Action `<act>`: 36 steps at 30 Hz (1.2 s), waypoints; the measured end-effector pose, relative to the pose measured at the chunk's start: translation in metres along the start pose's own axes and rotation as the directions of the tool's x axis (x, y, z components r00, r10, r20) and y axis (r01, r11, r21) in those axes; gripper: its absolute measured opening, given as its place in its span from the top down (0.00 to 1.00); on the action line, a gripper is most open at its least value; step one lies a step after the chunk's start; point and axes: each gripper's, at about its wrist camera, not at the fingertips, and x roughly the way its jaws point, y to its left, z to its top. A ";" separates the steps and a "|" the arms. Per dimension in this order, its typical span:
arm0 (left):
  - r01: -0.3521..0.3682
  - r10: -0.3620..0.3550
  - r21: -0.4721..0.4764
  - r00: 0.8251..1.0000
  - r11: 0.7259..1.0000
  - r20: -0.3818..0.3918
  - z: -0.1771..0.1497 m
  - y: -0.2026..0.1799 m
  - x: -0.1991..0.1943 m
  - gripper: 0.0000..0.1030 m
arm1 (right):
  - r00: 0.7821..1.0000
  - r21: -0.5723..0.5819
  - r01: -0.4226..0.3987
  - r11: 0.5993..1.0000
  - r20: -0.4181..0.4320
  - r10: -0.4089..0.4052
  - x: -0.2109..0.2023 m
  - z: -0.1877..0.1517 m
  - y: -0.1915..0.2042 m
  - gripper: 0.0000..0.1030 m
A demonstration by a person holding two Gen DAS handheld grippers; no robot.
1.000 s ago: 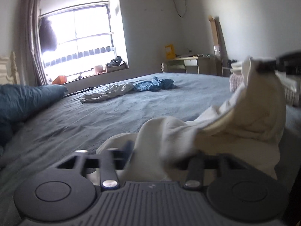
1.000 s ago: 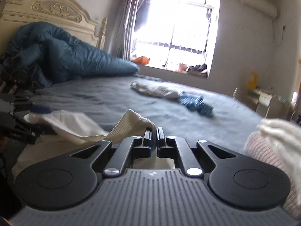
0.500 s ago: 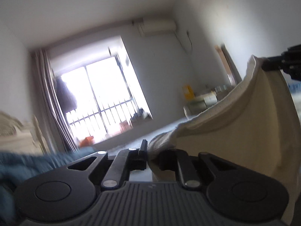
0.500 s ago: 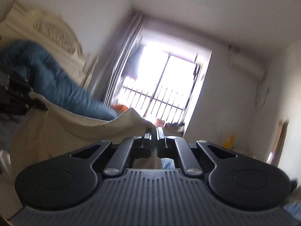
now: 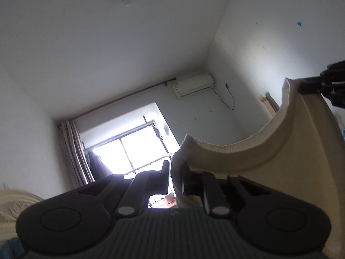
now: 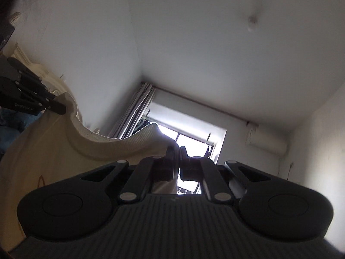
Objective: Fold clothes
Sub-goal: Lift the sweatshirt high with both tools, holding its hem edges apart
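Observation:
A cream garment [image 5: 286, 164] with a ribbed neckline hangs stretched between both grippers, lifted high. My left gripper [image 5: 175, 170] is shut on one shoulder of it. The right gripper's fingers [image 5: 312, 86] show at the right edge of the left wrist view, pinching the other shoulder. In the right wrist view my right gripper [image 6: 176, 153] is shut on the cream garment [image 6: 54, 161], and the left gripper [image 6: 58, 109] grips it at the far left. Both cameras tilt up toward the ceiling. The bed is out of view.
A bright barred window [image 5: 133, 151] with a curtain [image 5: 71, 151] is ahead. An air conditioner [image 5: 193, 84] hangs on the wall. A cream headboard [image 5: 15, 202] shows at lower left. A ceiling lamp base [image 6: 252, 23] is overhead.
Both grippers have risen and tilted upward with the cream garment, lifting it off the bed. The bed and the other clothes have dropped out of view.

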 end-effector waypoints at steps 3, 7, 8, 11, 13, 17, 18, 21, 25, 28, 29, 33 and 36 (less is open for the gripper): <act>-0.013 0.013 0.003 1.000 1.000 -0.010 0.003 -0.001 0.022 0.88 | 1.000 -0.001 0.003 1.000 -0.001 -0.003 0.021 0.003 -0.011 0.97; -0.034 0.033 -0.017 0.998 0.999 -0.059 -0.008 0.002 0.065 0.88 | 0.999 -0.034 0.005 0.999 -0.043 -0.006 0.064 -0.007 -0.016 0.97; -0.044 0.043 -0.015 0.996 0.999 -0.072 -0.013 0.002 0.077 0.88 | 0.998 -0.043 0.004 0.999 -0.059 -0.007 0.076 -0.012 -0.016 0.97; -0.070 0.070 0.005 0.990 0.998 -0.123 -0.032 -0.002 0.116 0.88 | 0.994 -0.082 0.005 0.997 -0.112 -0.014 0.114 -0.034 -0.012 0.97; -0.087 0.088 0.017 0.984 0.996 -0.152 -0.044 -0.004 0.142 0.88 | 0.989 -0.099 0.002 0.995 -0.150 -0.017 0.140 -0.052 -0.009 0.97; -0.188 0.195 0.055 0.968 0.981 -0.158 -0.059 -0.002 0.191 0.95 | 0.974 -0.108 0.002 0.994 -0.225 -0.026 0.197 -0.088 -0.004 0.97; -0.191 0.193 0.029 0.964 0.981 -0.181 -0.064 0.003 0.206 0.95 | 0.969 -0.105 -0.001 0.994 -0.246 -0.025 0.211 -0.098 -0.003 0.97; -0.149 0.133 -0.035 0.951 0.988 -0.280 -0.096 0.005 0.250 0.94 | 0.950 -0.091 -0.021 0.996 -0.312 -0.009 0.247 -0.138 0.007 0.97; -0.036 -0.002 -0.089 0.919 0.995 -0.395 -0.169 -0.035 0.281 0.82 | 0.914 -0.140 -0.073 0.987 -0.407 0.010 0.283 -0.208 0.058 0.97; 0.086 -0.147 -0.145 0.860 0.986 -0.489 -0.242 -0.075 0.290 0.55 | 0.880 -0.165 -0.105 0.981 -0.474 0.014 0.285 -0.252 0.086 0.97; 0.130 -0.198 -0.165 0.833 0.978 -0.517 -0.268 -0.087 0.287 0.50 | 0.868 -0.172 -0.115 0.978 -0.496 0.015 0.286 -0.267 0.095 0.97; 0.252 -0.359 -0.257 0.707 0.933 -0.609 -0.355 -0.138 0.282 0.44 | 0.826 -0.150 -0.118 0.982 -0.563 0.013 0.276 -0.301 0.102 0.97; 0.322 -0.463 -0.332 0.621 0.886 -0.633 -0.399 -0.165 0.278 0.39 | 0.812 -0.116 -0.096 0.989 -0.583 0.010 0.278 -0.308 0.090 0.97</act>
